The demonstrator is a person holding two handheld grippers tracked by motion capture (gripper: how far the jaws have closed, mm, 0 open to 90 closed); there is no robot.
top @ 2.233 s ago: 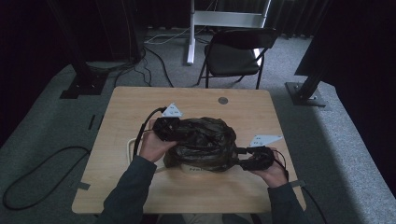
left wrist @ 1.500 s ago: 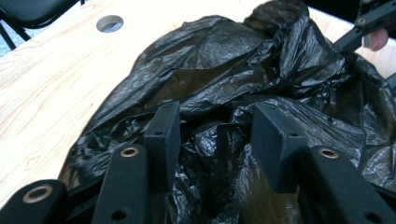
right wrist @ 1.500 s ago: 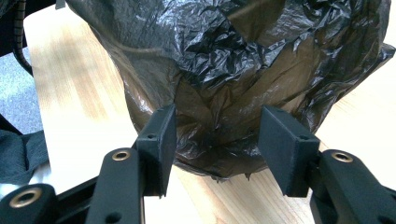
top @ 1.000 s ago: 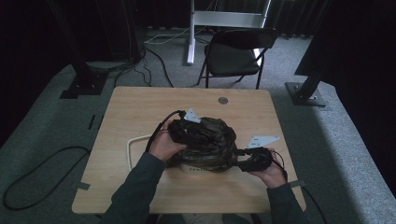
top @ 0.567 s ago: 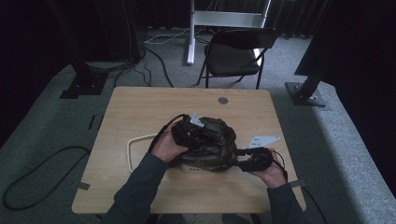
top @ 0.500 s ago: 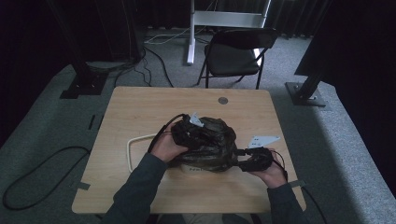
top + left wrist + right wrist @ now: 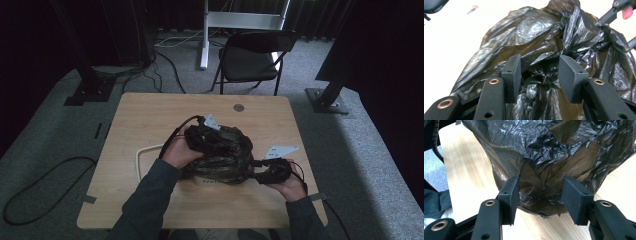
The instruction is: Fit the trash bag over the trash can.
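Observation:
A crumpled black-brown plastic bag [image 7: 227, 160] lies bunched in the middle of the wooden table [image 7: 150, 115]. My left gripper [image 7: 215, 142] rests on top of the bag's left half. In the left gripper view it [image 7: 540, 75] stands open, with wrinkled folds of the bag [image 7: 536, 32] bulging between its jaws. My right gripper [image 7: 256, 171] sits at the bag's near right edge, low on the table. In the right gripper view it [image 7: 540, 197] is open too, and the bag's lower edge [image 7: 541, 187] hangs between the jaws over the wood.
A white cord loop [image 7: 142, 155] lies on the table left of the bag. A round grommet [image 7: 238, 107] sits near the far edge. A folding chair [image 7: 252, 57] stands beyond the table, and cables [image 7: 45, 185] trail over the carpet at left.
My left gripper has moved right, from the bag's left edge onto its top. The right gripper has stayed at the bag's right edge.

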